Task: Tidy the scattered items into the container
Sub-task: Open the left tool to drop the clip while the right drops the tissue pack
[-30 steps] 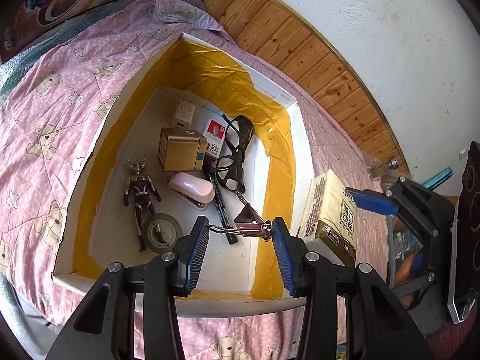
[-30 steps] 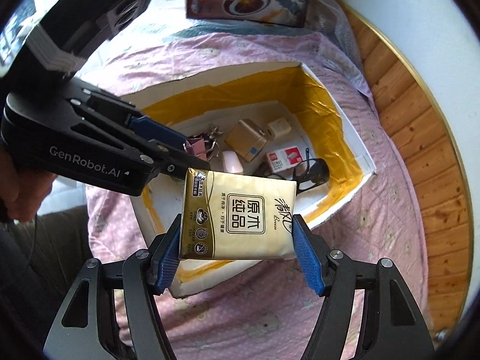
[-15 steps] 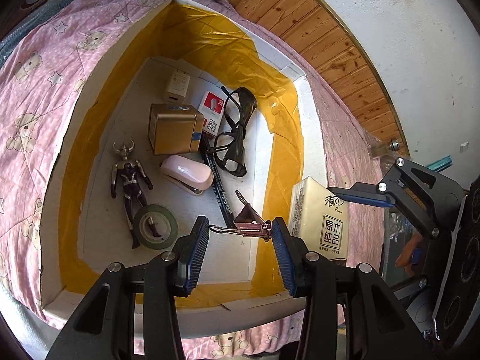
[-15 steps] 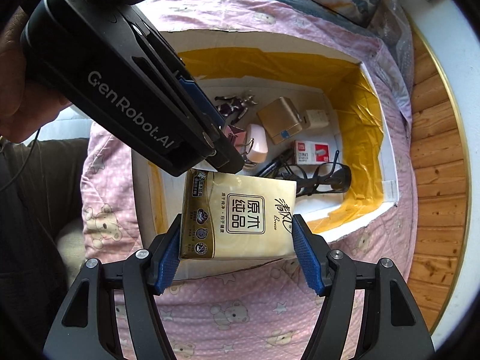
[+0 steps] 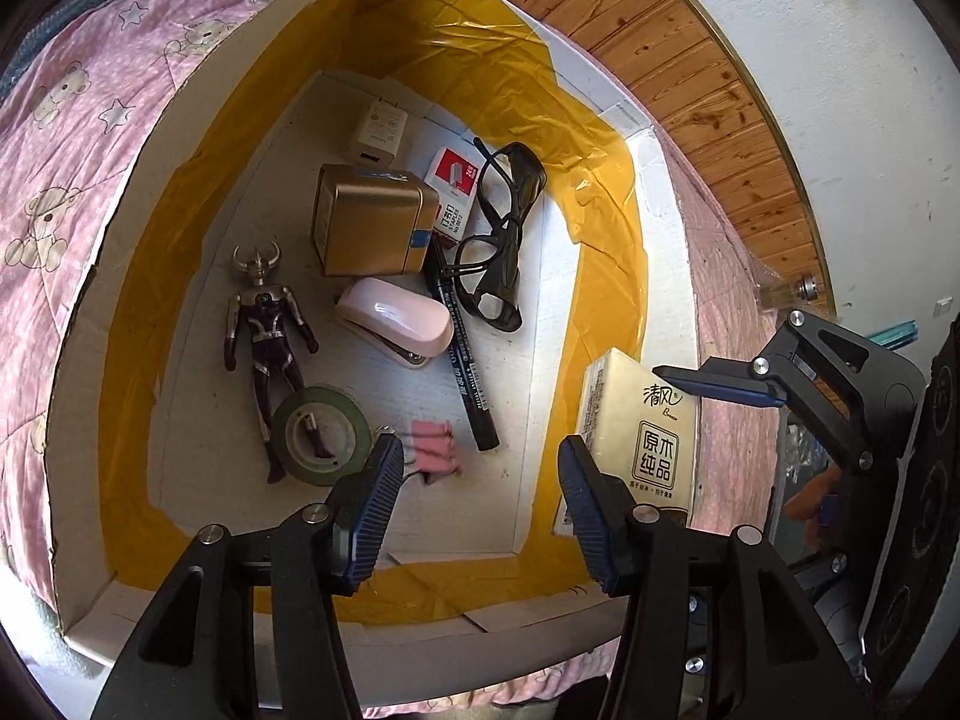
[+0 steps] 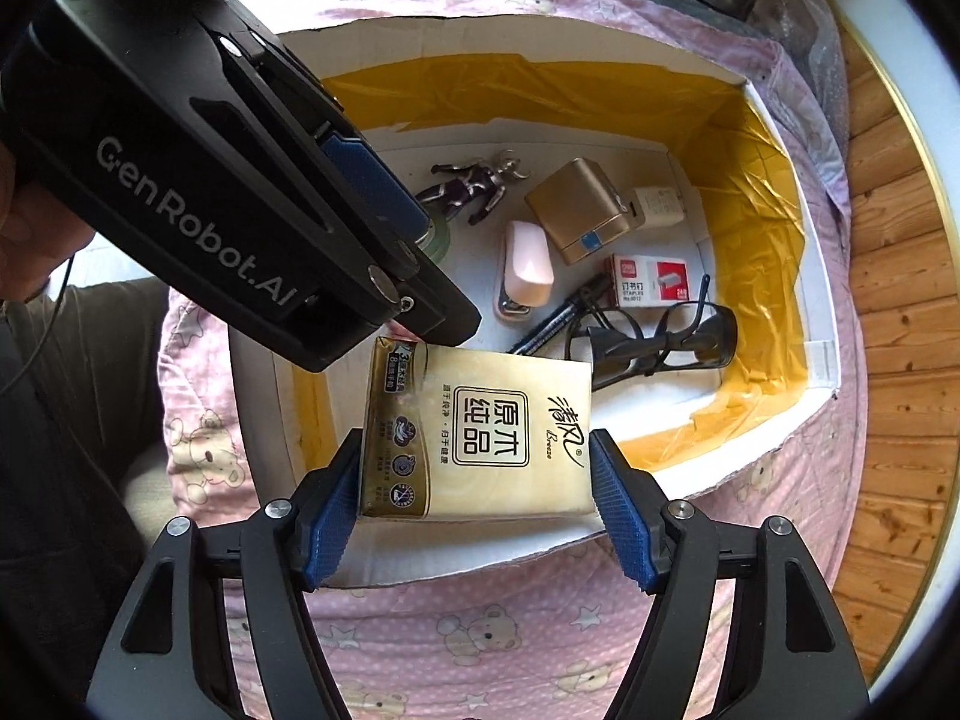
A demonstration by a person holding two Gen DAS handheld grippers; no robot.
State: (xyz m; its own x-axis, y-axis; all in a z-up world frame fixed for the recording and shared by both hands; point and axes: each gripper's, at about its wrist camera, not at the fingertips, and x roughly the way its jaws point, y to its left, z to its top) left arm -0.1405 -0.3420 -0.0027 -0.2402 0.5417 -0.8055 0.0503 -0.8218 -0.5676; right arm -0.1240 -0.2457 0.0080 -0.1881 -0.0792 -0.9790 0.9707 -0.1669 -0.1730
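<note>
1. Container: a white box (image 5: 666, 252) lined with yellow tape, resting on a pink bear-print quilt (image 5: 78, 120).
2. Contents already lying on the box floor: toy figure (image 5: 267, 330); roll of green tape (image 5: 321, 435); gold cube (image 5: 369, 228); white charger (image 5: 378, 132), far end; staple packet (image 5: 453, 180); pink stapler (image 5: 396, 324); black marker (image 5: 462, 354); black glasses (image 5: 501, 240), right side.
3. Pink binder clip (image 5: 432, 450): lies on the floor at the near end, just right of the tape roll, touching neither finger.
4. Left gripper (image 5: 477, 504): jaws spread wide and empty, hanging over the near end of the box directly above the clip.
5. Tissue pack (image 6: 477, 435): gold wrapper, clamped flat by its short ends in the right gripper (image 6: 477, 516). It hangs over the near right rim, not yet inside.
6. Person: a hand (image 6: 30, 234) grasps the left tool's handle; little more shows.
7. Progress, as judged: nearly complete. Ten items sit inside; the tissue pack is the only loose item visible. Remaining: carry it over the wall, set it on the bare floor near the clip, release. Whether other items lie out of view cannot be told.
</note>
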